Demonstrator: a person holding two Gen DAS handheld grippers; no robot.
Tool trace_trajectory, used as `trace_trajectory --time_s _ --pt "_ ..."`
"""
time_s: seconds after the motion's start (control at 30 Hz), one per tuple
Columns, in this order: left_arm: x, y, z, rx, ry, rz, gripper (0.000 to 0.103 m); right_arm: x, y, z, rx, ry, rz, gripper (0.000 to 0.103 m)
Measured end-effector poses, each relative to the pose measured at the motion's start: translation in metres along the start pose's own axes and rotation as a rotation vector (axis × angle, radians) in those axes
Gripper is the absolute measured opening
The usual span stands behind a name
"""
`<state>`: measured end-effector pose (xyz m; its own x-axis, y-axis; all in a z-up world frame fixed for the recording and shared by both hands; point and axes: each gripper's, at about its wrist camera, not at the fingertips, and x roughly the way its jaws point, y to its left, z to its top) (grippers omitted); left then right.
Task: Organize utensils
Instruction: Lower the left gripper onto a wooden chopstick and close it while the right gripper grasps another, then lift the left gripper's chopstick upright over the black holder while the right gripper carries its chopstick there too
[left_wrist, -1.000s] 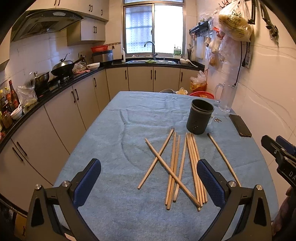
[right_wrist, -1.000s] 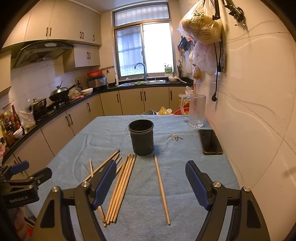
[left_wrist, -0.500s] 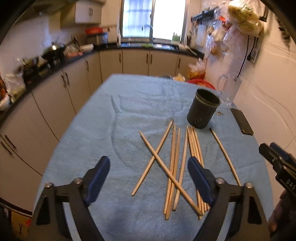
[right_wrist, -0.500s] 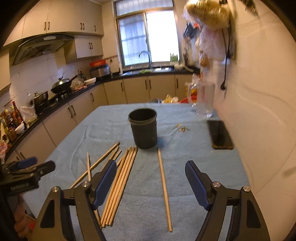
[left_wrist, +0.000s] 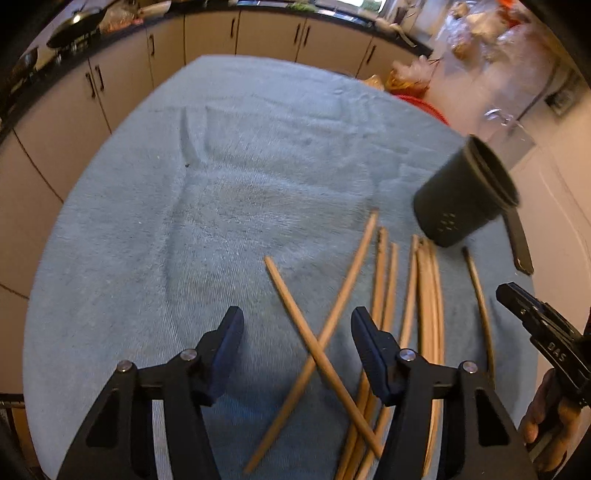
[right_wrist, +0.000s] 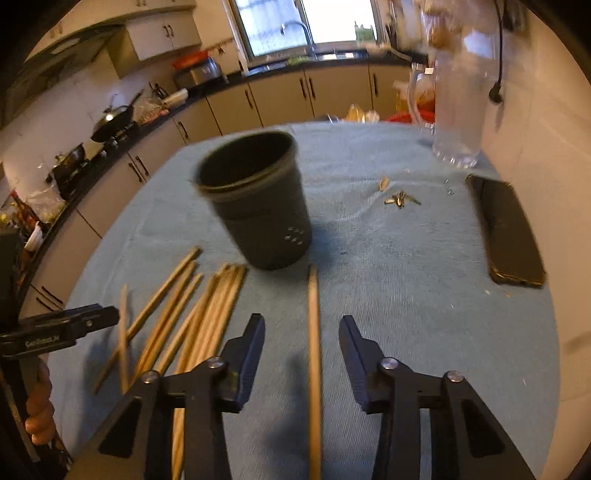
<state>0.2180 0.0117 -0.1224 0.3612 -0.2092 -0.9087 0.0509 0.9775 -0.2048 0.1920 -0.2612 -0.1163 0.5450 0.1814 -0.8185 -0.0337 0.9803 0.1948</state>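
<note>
Blue terry cloth (left_wrist: 258, 155) covers the counter, and on it stand a dark grey utensil cup (right_wrist: 255, 199), a clear glass pitcher (right_wrist: 458, 110) near the wall and a black phone (right_wrist: 509, 240) lying flat by the right edge. Wooden chopsticks (left_wrist: 424, 295) lie loose on the cloth just in front of the cup, most side by side, two of them crossed (left_wrist: 317, 350). Both tools point steeply down at the cloth. The left tool (left_wrist: 295, 328) hangs over the crossed pair, its jaws closing with the crossing between them but the pads not yet pressing on the wood. The right tool (right_wrist: 301, 328) is held by a hand (left_wrist: 546, 417) at the right edge of the left view; its jaws are closing too, straddling a single chopstick (right_wrist: 314, 332) that lies apart from the bundle, untouched by either pad. A few small keys (right_wrist: 400, 199) lie between cup and phone.
</note>
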Motion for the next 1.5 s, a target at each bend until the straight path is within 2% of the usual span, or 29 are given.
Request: trace_trajectory --time_s 0.1,0.2,0.3,0.37,0.4,0.47,0.53,0.63,0.73,0.83,0.9,1.1,1.3,1.37,1.5 --pt "0.009 -0.001 0.006 -0.006 0.033 0.011 0.060 0.016 -0.002 0.009 -0.005 0.035 -0.006 0.040" --pt "0.017 -0.003 0.008 -0.014 0.066 0.021 0.048 0.027 -0.001 0.011 -0.003 0.073 -0.001 0.037" --pt "0.020 -0.005 0.010 -0.004 0.060 0.063 0.039 0.037 0.002 0.012 -0.009 0.103 -0.016 0.033" --pt "0.021 -0.006 0.013 0.007 0.057 0.097 0.028 0.043 0.010 0.012 -0.050 0.109 -0.060 0.031" --pt "0.021 -0.006 0.016 0.014 0.056 0.117 0.016 0.044 0.015 0.012 -0.074 0.112 -0.082 0.030" --pt "0.022 -0.005 0.019 0.009 0.057 0.107 0.012 0.044 0.020 0.013 -0.099 0.116 -0.092 0.027" --pt "0.023 -0.005 0.022 0.015 0.062 0.097 0.006 0.043 0.022 0.012 -0.124 0.117 -0.119 0.018" --pt "0.019 -0.001 0.025 0.012 0.048 0.034 0.005 0.040 0.014 0.009 -0.088 0.113 -0.081 0.009" --pt "0.000 -0.007 0.020 0.038 -0.023 0.003 0.005 0.033 0.002 0.006 -0.034 0.089 -0.016 0.008" --pt "-0.015 -0.014 0.014 0.060 -0.061 -0.002 0.005 0.020 -0.005 0.003 0.006 0.051 0.007 0.008" --pt "-0.029 -0.019 0.008 0.081 -0.098 -0.014 0.005 0.007 -0.008 0.003 0.027 0.011 0.041 0.008" --pt "-0.074 -0.036 -0.011 0.127 -0.221 -0.014 0.005 -0.061 0.000 -0.006 0.038 -0.186 0.056 0.008" --pt "-0.115 -0.037 -0.032 0.137 -0.309 -0.020 0.005 -0.110 0.010 -0.027 0.040 -0.300 0.062 0.008" --pt "-0.128 -0.039 -0.038 0.132 -0.345 0.006 0.005 -0.118 0.012 -0.034 0.038 -0.319 0.063 0.008" --pt "-0.159 -0.045 -0.048 0.148 -0.418 -0.033 0.005 -0.133 0.008 -0.039 0.050 -0.366 0.101 0.008"
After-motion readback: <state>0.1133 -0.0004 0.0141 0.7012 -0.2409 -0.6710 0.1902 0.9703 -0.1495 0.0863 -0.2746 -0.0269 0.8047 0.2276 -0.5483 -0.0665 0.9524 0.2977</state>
